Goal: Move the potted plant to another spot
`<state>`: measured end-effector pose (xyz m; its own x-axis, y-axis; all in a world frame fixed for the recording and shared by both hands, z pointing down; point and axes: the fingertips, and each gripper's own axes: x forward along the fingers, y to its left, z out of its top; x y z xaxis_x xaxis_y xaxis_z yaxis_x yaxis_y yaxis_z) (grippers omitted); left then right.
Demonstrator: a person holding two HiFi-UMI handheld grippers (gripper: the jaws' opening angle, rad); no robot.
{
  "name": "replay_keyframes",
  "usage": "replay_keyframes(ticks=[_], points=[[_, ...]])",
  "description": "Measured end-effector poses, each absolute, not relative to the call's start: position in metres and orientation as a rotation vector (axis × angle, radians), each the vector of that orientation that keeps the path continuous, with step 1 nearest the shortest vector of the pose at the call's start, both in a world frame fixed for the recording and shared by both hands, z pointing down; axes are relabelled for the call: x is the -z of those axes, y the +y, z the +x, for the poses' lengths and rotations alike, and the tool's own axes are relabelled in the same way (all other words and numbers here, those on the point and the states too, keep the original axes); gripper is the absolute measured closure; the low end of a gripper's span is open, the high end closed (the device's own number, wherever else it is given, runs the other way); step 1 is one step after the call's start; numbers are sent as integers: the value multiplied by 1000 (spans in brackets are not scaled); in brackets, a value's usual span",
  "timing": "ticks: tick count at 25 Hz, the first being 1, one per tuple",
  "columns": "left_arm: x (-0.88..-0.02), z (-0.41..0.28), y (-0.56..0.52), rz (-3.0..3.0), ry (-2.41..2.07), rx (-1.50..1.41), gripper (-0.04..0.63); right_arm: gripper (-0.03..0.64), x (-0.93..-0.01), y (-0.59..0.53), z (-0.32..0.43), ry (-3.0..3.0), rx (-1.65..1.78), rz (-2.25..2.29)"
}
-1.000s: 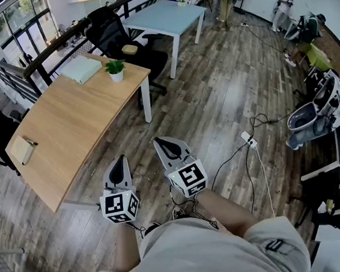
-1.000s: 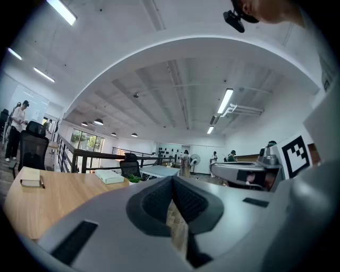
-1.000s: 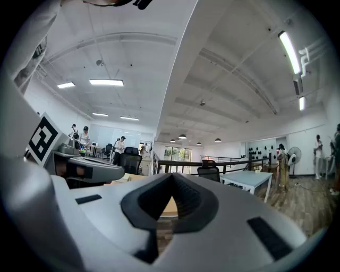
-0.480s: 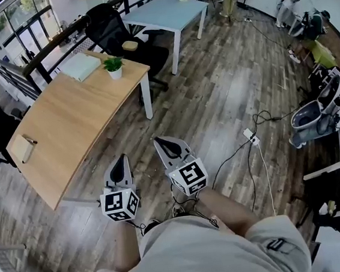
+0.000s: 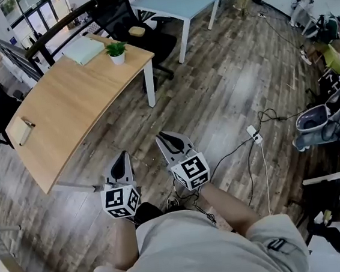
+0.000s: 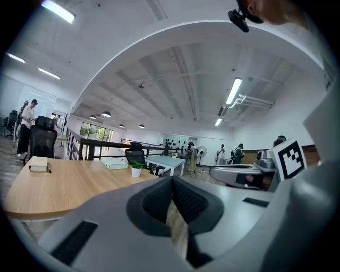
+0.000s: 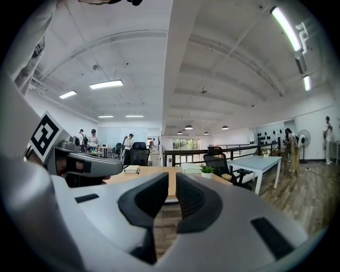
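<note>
Head view hides both hands under the marker cubes, so only the forearms show. The potted plant stands on the far corner of the wooden desk, beside a pale book and well apart from both grippers. The left gripper points level, closed and empty. The right gripper has just been opening to a narrow gap with nothing inside.

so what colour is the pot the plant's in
The pot is plain white; the head view shows it best.

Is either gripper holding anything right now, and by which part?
Nothing is held. Left gripper is shut, empty; right gripper has just been opening, nothing between its jaws. Potted plant stands untouched.
</note>
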<state>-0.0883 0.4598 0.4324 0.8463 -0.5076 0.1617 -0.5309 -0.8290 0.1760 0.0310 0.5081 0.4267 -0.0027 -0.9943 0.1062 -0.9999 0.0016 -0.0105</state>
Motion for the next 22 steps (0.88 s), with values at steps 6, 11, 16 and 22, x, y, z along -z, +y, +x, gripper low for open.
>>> replay_keyframes(ticks=[6, 11, 16, 22], points=[[-444, -85, 459, 2794, -831, -199, 583, 513, -445, 504, 40, -2184, -183, 2142], [-456, -80, 442, 2771, -842, -216, 583, 446, -459, 484, 54, -2168, -211, 2126], [-466, -59, 405, 2762, -812, -220, 583, 425, -469, 451, 71, -2143, -238, 2113], [-470, -27, 341, 2757, -759, -212, 583, 403, -477, 391, 95, -2110, -268, 2106]])
